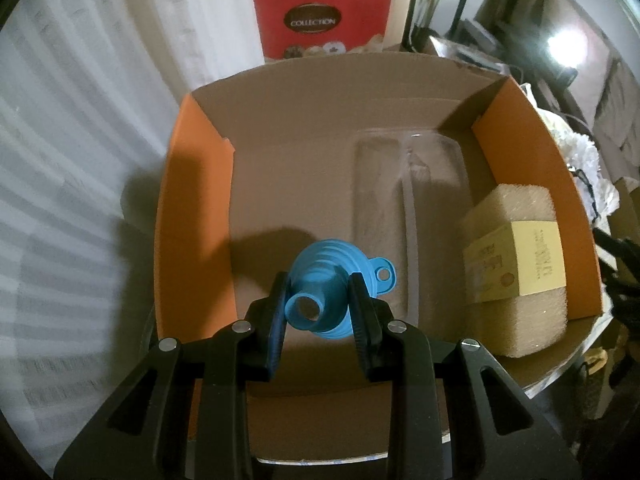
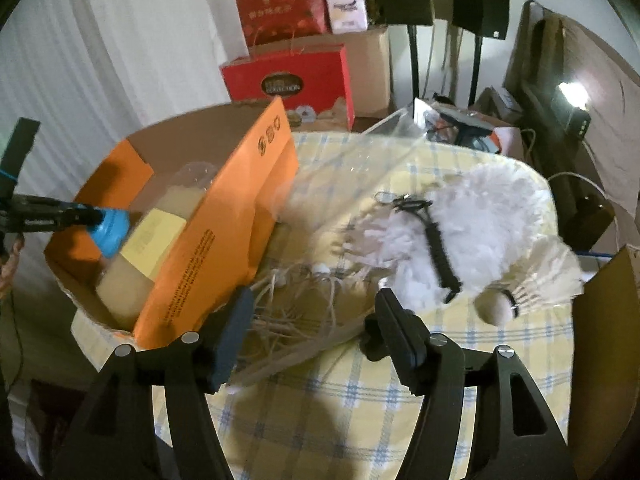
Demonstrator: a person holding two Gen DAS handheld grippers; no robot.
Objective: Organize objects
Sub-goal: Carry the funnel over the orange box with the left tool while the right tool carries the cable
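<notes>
**Two grippers at an orange box, one loaded, one empty**

Left gripper (image 1: 318,300): clamped on a blue funnel (image 1: 332,280), spout toward the camera, pads against its sides, hanging tab just right of the right jaw. Directly beyond the jaws, the bare brown floor of the orange cardboard box (image 1: 192,200). Farther ahead and right, a clear plastic tray (image 1: 404,184) lying flat; well right of the jaws, a beige sponge block (image 1: 516,264) with a yellow label.

Right gripper (image 2: 314,320): jaws spread, nothing gripped. Between and just beyond them, tangled pale cords (image 2: 296,300) on a yellow checked tablecloth (image 2: 360,400). Left of the left jaw, the box's orange wall. Beyond the right jaw, a white fluffy mop head (image 2: 480,232) crossed by a black strap (image 2: 436,248); a crumpled clear bag (image 2: 360,160) farther back.
</notes>
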